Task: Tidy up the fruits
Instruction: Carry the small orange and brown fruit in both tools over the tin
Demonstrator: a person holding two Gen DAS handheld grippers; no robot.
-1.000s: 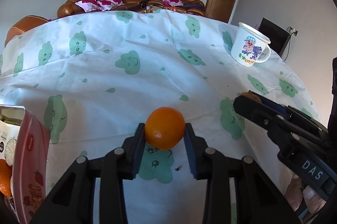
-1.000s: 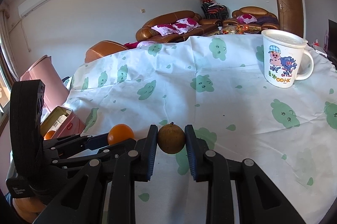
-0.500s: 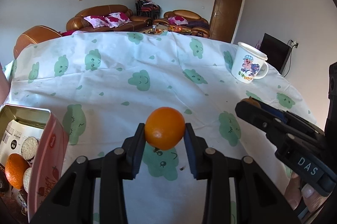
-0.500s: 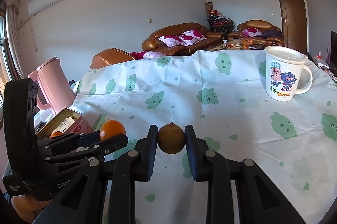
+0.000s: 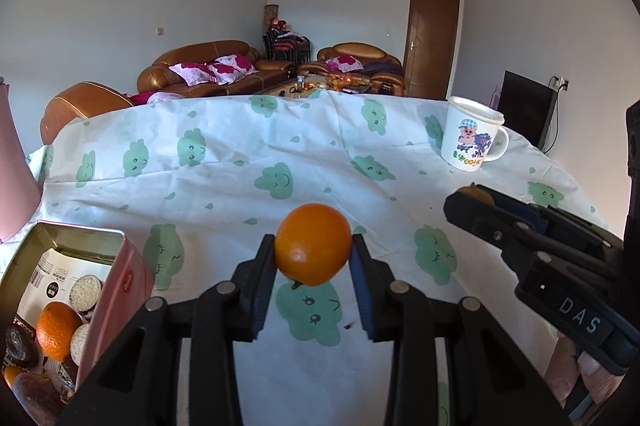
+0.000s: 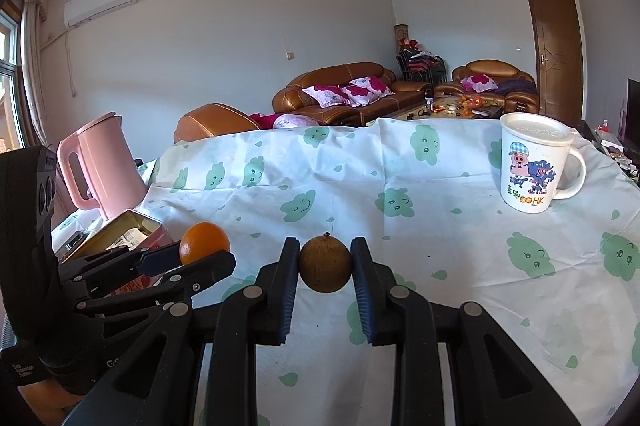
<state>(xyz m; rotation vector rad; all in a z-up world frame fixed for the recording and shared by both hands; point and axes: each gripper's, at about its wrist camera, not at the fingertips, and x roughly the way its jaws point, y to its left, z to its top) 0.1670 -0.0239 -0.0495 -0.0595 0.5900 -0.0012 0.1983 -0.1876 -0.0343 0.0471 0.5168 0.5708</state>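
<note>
Left gripper (image 5: 313, 256) clamping round glossy orange (image 5: 313, 250), stem dimple facing near; right gripper (image 6: 325, 264) clamping dull brown fruit (image 6: 325, 263), stem up.

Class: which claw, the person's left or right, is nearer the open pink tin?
Left. The left claw, gripping an orange, hovers just beside the pink tin; the right claw sits beyond it, farther off.

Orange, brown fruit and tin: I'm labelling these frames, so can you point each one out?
orange (image 5: 313, 244), left wrist view, middle of its peel
brown fruit (image 6: 325, 263), right wrist view, middle of its skin
tin (image 5: 130, 276), left wrist view, pink side wall
</note>
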